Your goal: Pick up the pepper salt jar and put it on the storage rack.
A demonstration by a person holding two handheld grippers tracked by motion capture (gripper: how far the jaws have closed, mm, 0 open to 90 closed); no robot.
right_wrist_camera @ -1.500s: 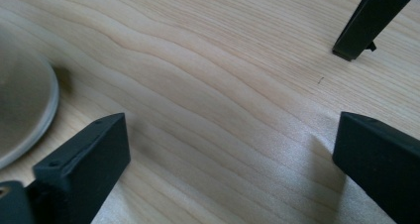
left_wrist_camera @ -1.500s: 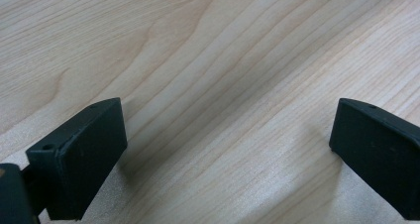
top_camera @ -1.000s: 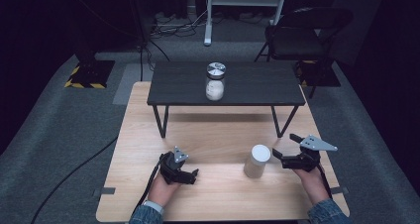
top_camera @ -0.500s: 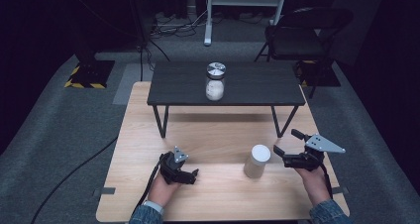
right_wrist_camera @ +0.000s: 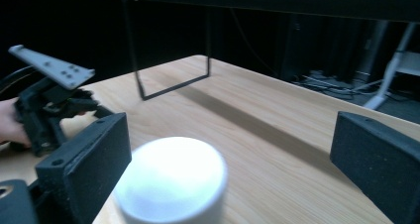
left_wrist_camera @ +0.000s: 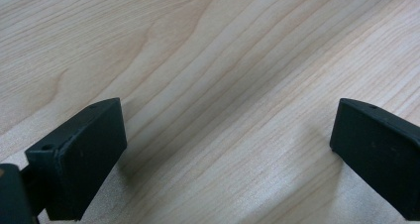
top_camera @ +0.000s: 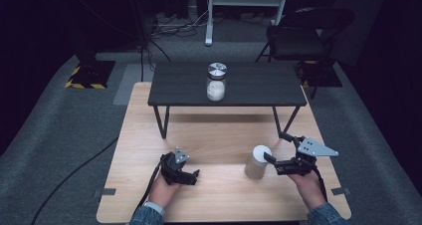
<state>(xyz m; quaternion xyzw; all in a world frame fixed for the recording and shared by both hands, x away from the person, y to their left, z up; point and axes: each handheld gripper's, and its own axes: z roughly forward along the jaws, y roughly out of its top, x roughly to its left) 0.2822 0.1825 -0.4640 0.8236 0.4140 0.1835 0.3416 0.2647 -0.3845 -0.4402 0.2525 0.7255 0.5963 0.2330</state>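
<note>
The white cup (top_camera: pixel 258 162) stands upright on the light wooden table (top_camera: pixel 214 135), toward its near right part, well apart from the table's edges. The right claw (top_camera: pixel 274 148) is beside the cup on its right, jaws spread wide; in the high view the nearer jaw tip reaches just to the cup's side, and whether it touches cannot be told. In the right gripper view the cup (right_wrist_camera: pixel 171 179) sits low between the two jaws, closer to the left one, with clear table showing between the cup and the other jaw; the claw has hold of nothing. The left claw (top_camera: pixel 191 176) rests low over the near left part of the table, well apart from the cup. In the left gripper view its jaws stand wide apart with bare wood grain (left_wrist_camera: pixel 223 85) between them and nothing held. A low black bench (top_camera: pixel 226 85) stands across the far part of the table, carrying a lidded glass jar (top_camera: pixel 216 81) with pale contents at about its middle. A dark chair (top_camera: pixel 303 33) stands on the floor beyond the bench at right.
</note>
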